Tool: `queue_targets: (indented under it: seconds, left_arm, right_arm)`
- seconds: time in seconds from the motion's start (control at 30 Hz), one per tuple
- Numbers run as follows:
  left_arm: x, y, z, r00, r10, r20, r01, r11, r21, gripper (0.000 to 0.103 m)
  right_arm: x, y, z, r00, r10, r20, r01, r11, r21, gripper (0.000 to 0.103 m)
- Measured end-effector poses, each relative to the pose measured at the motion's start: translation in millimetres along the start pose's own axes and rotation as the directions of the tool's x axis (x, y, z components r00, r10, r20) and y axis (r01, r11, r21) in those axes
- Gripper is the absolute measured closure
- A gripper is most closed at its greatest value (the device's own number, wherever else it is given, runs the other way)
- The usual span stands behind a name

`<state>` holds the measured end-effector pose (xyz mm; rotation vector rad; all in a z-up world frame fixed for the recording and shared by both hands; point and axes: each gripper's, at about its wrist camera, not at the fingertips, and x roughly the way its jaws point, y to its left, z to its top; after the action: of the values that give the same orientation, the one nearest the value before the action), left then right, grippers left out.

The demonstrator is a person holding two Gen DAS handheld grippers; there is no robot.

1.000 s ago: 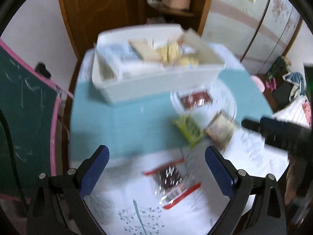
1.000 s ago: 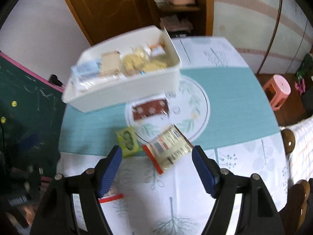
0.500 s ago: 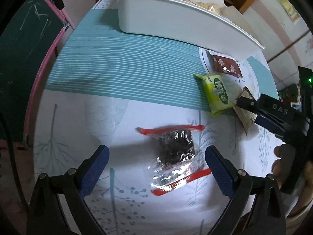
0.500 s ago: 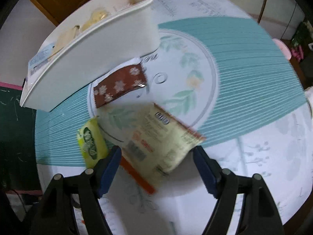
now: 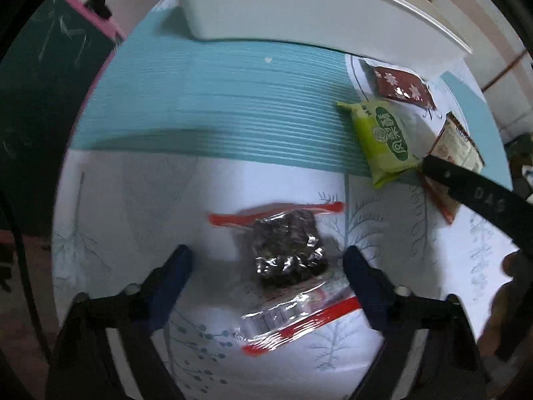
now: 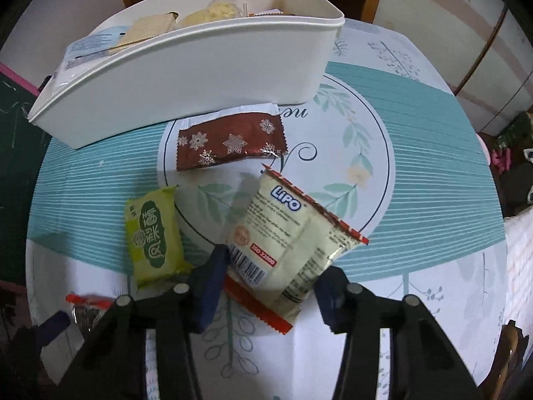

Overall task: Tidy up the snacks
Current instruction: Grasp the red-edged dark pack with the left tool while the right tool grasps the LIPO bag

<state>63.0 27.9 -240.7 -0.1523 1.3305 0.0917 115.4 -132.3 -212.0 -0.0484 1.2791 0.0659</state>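
Patterned teal-and-white tablecloth (image 6: 433, 126) lay under both grippers, jaws just closing: left gripper (image 5: 266, 263) straddled a crinkly clear packet (image 5: 286, 253) untouched; right gripper (image 6: 273, 266) pinched a cream Lipo packet (image 6: 286, 233).

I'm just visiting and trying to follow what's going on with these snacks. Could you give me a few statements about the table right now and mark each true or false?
1. The white bin already holds some snacks. True.
2. The green packet lies inside the bin. False: it lies on the tablecloth, in front of the bin.
3. The right tongs straddle the cream Lipo packet. True.
4. The left tongs are around the brown snowflake packet. False: they straddle the clear, red-edged packet.
5. The snowflake packet lies just in front of the bin. True.
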Motion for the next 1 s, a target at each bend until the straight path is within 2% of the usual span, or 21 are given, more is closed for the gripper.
queue_targets:
  seconds: [0.03,0.07,0.17,0.3,0.53,0.73,0.9,1.0]
  left_arm:
    - [-2,-3,0,1.000,0.020,0.013,-0.021,1.000,0.023,0.041]
    - [-5,-5,0,0.999,0.025,0.030,-0.026,0.999,0.046,0.046]
    - [-7,-2,0,1.000,-0.003,0.022,0.002,1.000,0.026,0.050]
    - [-15,10,4,1.000,-0.016,0.026,0.016,1.000,-0.003,0.052]
    - [-74,6,24,0.989,-0.013,0.147,0.013,1.000,0.004,0.052]
    - [-142,-13,64,0.959,0.005,0.283,-0.009,1.000,0.012,0.052]
    - [-185,-27,101,0.935,0.012,0.354,-0.017,1.000,0.010,0.052]
    - [-203,-37,122,0.920,0.017,0.392,-0.028,0.999,0.022,0.052]
  right_arm:
    - [0,-3,-1,1.000,0.008,-0.001,-0.008,1.000,-0.001,0.056]
    - [-1,-7,-1,1.000,0.019,-0.006,-0.019,1.000,0.000,0.056]
    - [-3,-19,1,0.999,0.046,-0.012,-0.046,0.999,0.009,0.057]
    - [-6,-29,-5,0.996,0.084,-0.014,-0.083,0.996,0.028,0.057]
    - [-49,-33,-4,0.987,0.148,0.062,-0.148,0.989,-0.015,0.057]
    - [-104,-34,20,0.964,0.204,0.169,-0.194,0.978,-0.074,0.057]
    - [-154,-48,53,0.931,0.245,0.271,-0.221,0.968,-0.118,0.057]
    - [-170,-55,78,0.911,0.257,0.321,-0.223,0.965,-0.139,0.057]
